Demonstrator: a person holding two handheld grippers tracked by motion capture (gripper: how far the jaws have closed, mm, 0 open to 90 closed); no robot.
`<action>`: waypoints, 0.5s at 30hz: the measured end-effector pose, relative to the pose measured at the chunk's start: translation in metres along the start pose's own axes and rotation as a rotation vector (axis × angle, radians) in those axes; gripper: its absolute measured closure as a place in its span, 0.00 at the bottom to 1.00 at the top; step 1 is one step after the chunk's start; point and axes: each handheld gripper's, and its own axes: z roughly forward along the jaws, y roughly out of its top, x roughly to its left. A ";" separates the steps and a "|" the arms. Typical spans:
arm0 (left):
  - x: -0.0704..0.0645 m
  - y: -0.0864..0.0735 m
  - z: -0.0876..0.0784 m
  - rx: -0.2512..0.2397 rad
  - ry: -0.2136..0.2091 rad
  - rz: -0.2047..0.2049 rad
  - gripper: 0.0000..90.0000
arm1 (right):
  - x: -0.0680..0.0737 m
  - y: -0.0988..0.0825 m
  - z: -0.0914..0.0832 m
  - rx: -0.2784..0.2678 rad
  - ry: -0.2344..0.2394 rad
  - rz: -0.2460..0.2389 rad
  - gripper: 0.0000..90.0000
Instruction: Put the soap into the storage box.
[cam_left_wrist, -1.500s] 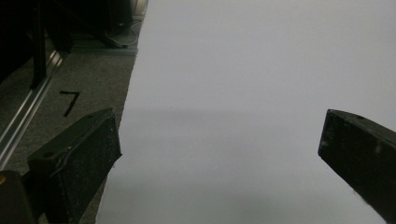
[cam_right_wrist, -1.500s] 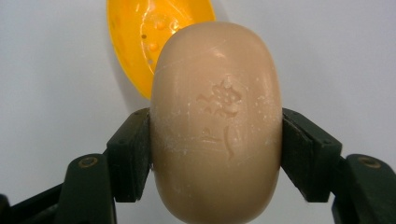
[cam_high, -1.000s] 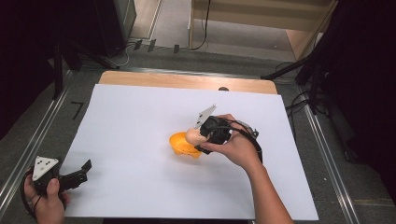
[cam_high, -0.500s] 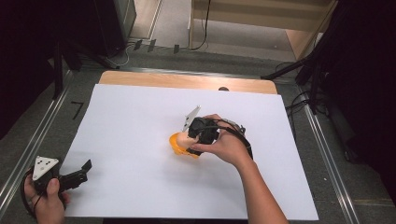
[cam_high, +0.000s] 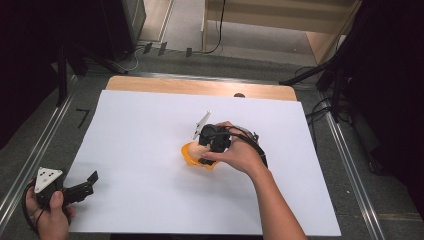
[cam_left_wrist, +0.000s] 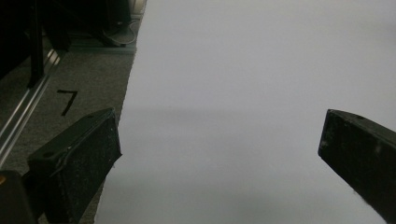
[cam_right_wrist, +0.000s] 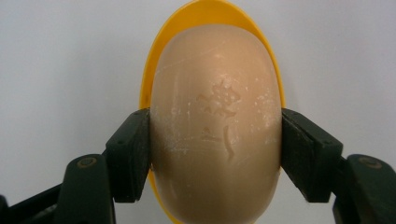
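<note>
Beige soap, over a yellow dish mid-table, is clamped by the right tongs; left tongs gape empty at the table's near-left corner.

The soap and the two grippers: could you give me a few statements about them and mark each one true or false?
1. The right gripper is clamped on the soap. True.
2. The soap sits over a blue dish. False: the dish is yellow.
3. The left gripper holds a sponge. False: its jaws are open with nothing between them.
4. The left gripper rests near the paper's left front corner. True.
5. The soap has a mark pressed into it. True.
</note>
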 end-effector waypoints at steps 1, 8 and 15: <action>0.000 0.000 0.000 0.000 -0.001 0.000 0.00 | -0.001 0.000 0.000 -0.001 0.003 0.000 0.37; 0.000 0.000 0.000 0.001 0.000 0.002 0.00 | -0.002 -0.001 -0.001 0.004 0.009 0.007 0.36; 0.000 0.000 0.000 0.000 -0.001 0.000 0.00 | -0.004 -0.004 -0.013 -0.044 -0.020 0.038 0.34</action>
